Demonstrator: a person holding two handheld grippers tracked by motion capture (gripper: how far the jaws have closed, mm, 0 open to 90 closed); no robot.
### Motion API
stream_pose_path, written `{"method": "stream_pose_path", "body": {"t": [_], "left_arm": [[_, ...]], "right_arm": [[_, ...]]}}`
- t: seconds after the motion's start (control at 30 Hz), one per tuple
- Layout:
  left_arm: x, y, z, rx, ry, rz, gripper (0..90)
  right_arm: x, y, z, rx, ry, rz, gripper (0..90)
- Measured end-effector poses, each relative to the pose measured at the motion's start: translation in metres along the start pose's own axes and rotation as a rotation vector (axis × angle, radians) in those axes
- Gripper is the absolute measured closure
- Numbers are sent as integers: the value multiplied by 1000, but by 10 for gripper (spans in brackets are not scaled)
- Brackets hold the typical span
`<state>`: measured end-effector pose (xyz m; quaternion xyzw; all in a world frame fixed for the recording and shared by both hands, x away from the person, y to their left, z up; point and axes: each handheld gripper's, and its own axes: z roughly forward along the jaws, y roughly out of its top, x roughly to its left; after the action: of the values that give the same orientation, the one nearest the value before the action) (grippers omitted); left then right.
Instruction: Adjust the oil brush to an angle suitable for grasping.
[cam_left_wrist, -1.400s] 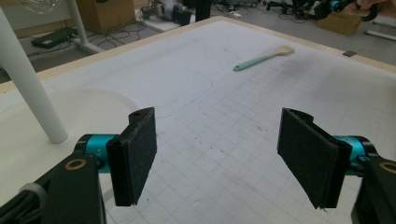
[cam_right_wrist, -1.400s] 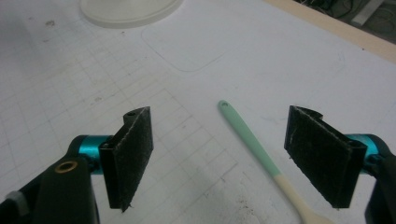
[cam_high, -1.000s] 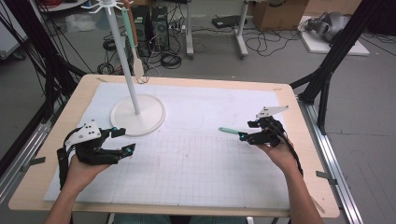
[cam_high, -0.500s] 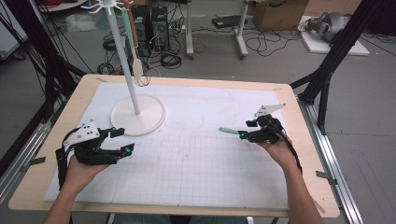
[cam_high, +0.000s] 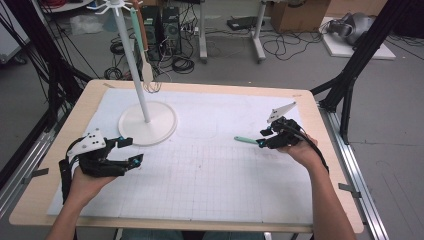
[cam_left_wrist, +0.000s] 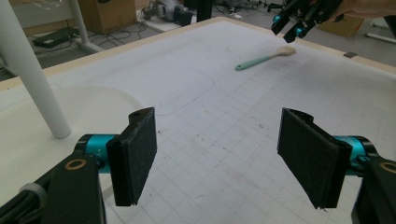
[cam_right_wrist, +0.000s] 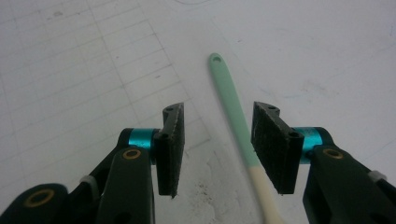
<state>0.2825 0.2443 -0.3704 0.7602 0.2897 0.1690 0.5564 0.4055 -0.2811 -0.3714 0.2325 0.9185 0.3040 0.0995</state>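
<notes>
The right hand-held gripper (cam_right_wrist: 217, 149) sits low over the bench with its two black pads apart and, having just been closing, they now straddle the slim mint-green spatula with a pale cream wooden end (cam_right_wrist: 231, 112) without yet pressing on it; in the high view that right hand-held gripper (cam_high: 262, 140) is at about three o'clock on the mat, the spatula's (cam_high: 246, 140) green handle poking out toward nine o'clock. We judge the spatula to be light and stiff, a thin stick lying flat, so it will tend to roll or skid on the smooth mat if pinched off-centre; the silicone-looking green part should give the pads better friction than the bare cream end, and we would take hold near where the two colours meet, squarely across its width. The left hand-held gripper (cam_high: 131, 151) rests at about eight o'clock, pads wide apart and holding nothing. The bench (cam_high: 200, 86) is a light wooden top covered by a white gridded mat (cam_high: 210, 175), a little scuffed. At about eleven o'clock stands a white pole rack on a round disc base (cam_high: 147, 122), with utensils hanging from its top hooks. Beyond the bench we see a grey floor with loose black cables, computer towers, cardboard boxes and black frame struts.
</notes>
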Motion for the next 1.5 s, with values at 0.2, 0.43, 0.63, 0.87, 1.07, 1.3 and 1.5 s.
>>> {"method": "stream_pose_path", "body": {"t": [0.2, 0.43, 0.63, 0.87, 1.07, 1.3, 1.5], "left_arm": [[0, 0, 0, 1, -2, -1, 288], [1, -3, -2, 1, 6, -6, 288], [2, -4, -6, -1, 15, -14, 288], [2, -6, -6, 2, 17, -15, 288], [3, -6, -5, 7, 14, -17, 288], [3, -6, -6, 8, 10, -16, 288], [3, -6, -5, 7, 11, -15, 288]], "right_arm": [[-8, 1, 6, 38, 12, -6, 551], [-17, -3, 19, 60, 33, -9, 564], [-21, -5, 30, 82, 44, -4, 563], [-28, -11, 38, 117, 48, 4, 576], [-30, -15, 43, 139, 52, 5, 604], [-32, -16, 50, 158, 58, 14, 648], [-30, -15, 50, 163, 68, -10, 756]]}}
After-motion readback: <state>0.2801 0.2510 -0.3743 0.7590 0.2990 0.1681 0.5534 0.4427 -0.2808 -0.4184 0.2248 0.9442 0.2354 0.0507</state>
